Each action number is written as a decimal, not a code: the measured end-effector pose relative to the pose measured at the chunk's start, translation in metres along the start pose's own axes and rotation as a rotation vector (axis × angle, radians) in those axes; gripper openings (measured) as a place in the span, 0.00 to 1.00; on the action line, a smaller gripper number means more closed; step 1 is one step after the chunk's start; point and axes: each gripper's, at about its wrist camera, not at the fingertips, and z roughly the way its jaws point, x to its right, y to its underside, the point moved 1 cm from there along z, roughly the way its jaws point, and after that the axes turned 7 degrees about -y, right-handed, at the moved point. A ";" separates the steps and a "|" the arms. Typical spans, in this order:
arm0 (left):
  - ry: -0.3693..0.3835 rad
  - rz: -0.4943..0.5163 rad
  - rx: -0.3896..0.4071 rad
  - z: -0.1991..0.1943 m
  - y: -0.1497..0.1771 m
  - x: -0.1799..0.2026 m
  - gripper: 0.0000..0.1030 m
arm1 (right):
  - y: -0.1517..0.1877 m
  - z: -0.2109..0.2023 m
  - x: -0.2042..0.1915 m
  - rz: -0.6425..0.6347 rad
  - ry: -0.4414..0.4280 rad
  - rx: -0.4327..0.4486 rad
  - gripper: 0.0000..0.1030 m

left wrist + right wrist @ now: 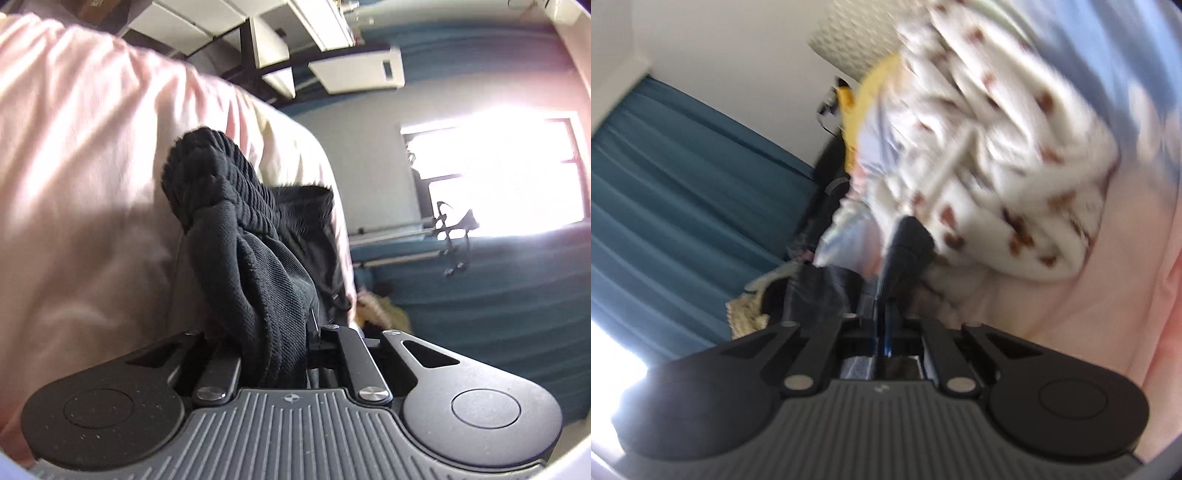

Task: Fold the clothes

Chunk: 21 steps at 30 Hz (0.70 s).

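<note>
One black garment (pixel 255 258); one spotted white garment (pixel 997 155); one pink sheet (pixel 85 166).

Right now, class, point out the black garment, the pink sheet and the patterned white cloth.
black garment (pixel 236 229), left wrist view, ribbed bunched part.
pink sheet (pixel 85 166), left wrist view, creased middle.
patterned white cloth (pixel 990 147), right wrist view, brown-spotted folds.

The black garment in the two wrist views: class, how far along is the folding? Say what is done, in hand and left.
Done: nothing looks folded. In hand: the left gripper is shut on the bunched black garment; the right gripper is shut, seemingly pinching dark fabric, though blur hides details. Left: the folding itself, plus the spotted white garment heaped on the pink sheet.
</note>
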 end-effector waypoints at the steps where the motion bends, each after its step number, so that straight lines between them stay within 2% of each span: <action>1: 0.007 0.000 0.010 -0.008 -0.004 0.001 0.10 | -0.003 -0.008 -0.005 -0.010 -0.013 0.006 0.04; 6: 0.003 0.090 -0.013 -0.025 -0.010 0.019 0.10 | -0.016 -0.032 -0.015 -0.066 -0.044 0.006 0.04; 8: -0.008 0.118 -0.012 -0.025 -0.010 0.032 0.10 | -0.017 -0.027 -0.014 -0.037 -0.026 -0.014 0.04; 11: -0.024 0.154 -0.007 -0.020 -0.011 0.053 0.10 | -0.017 -0.013 -0.032 -0.084 -0.019 -0.032 0.04; 15: -0.045 0.190 0.010 0.009 -0.018 0.094 0.10 | -0.022 0.024 -0.073 -0.155 -0.046 -0.035 0.04; 19: -0.107 0.277 0.046 0.065 -0.019 0.139 0.10 | -0.021 0.082 -0.117 -0.226 -0.056 -0.048 0.04; 21: -0.138 0.336 0.072 0.099 -0.014 0.160 0.10 | -0.014 0.120 -0.137 -0.292 -0.034 -0.061 0.04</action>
